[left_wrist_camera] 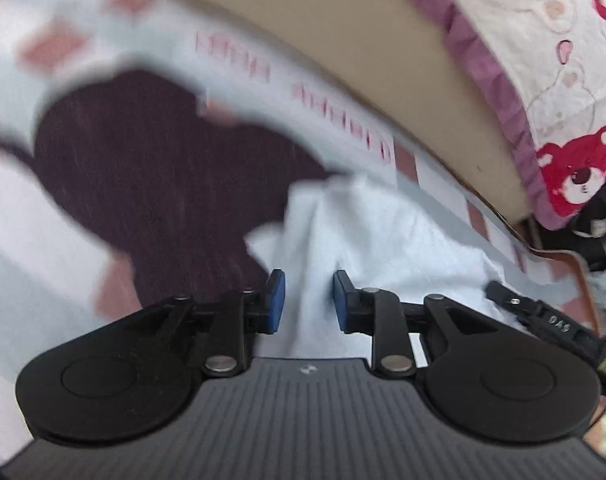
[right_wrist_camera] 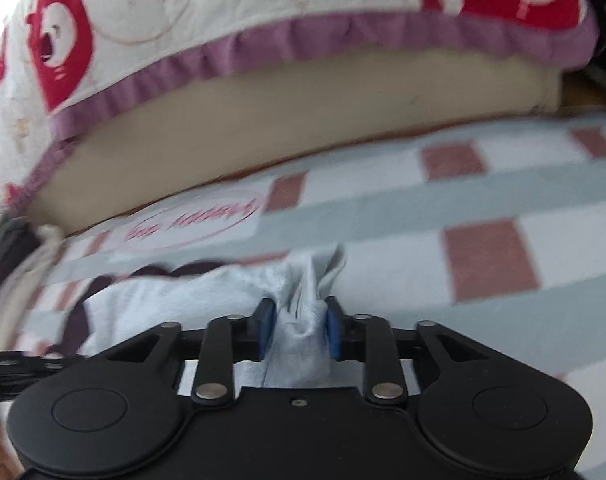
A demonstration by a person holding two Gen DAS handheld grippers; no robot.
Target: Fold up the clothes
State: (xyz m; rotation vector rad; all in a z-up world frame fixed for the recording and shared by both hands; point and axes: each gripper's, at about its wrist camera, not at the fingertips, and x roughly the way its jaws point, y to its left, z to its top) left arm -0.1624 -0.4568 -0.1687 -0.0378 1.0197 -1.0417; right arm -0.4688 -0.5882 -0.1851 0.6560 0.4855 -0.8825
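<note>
A pale blue-white garment (left_wrist_camera: 367,232) lies bunched on a checked bed sheet (left_wrist_camera: 55,216), partly over a dark maroon garment (left_wrist_camera: 143,168). In the left wrist view my left gripper (left_wrist_camera: 309,302) has its blue pads (left_wrist_camera: 277,300) on either side of a fold of the pale cloth, which fills the gap between them. My right gripper (right_wrist_camera: 299,330) is shut on a crumpled bunch of the same pale garment (right_wrist_camera: 303,320), with a tuft sticking up past the pads. The right gripper's body (left_wrist_camera: 543,320) shows at the right of the left wrist view. Both views are blurred.
The sheet (right_wrist_camera: 483,208) has pink squares, grey bands and a pink printed oval (right_wrist_camera: 191,220). Behind it rises a beige mattress side (right_wrist_camera: 303,112) under a white quilt with red bears and a purple frill (right_wrist_camera: 263,48). Dark objects (left_wrist_camera: 603,232) sit at the far right.
</note>
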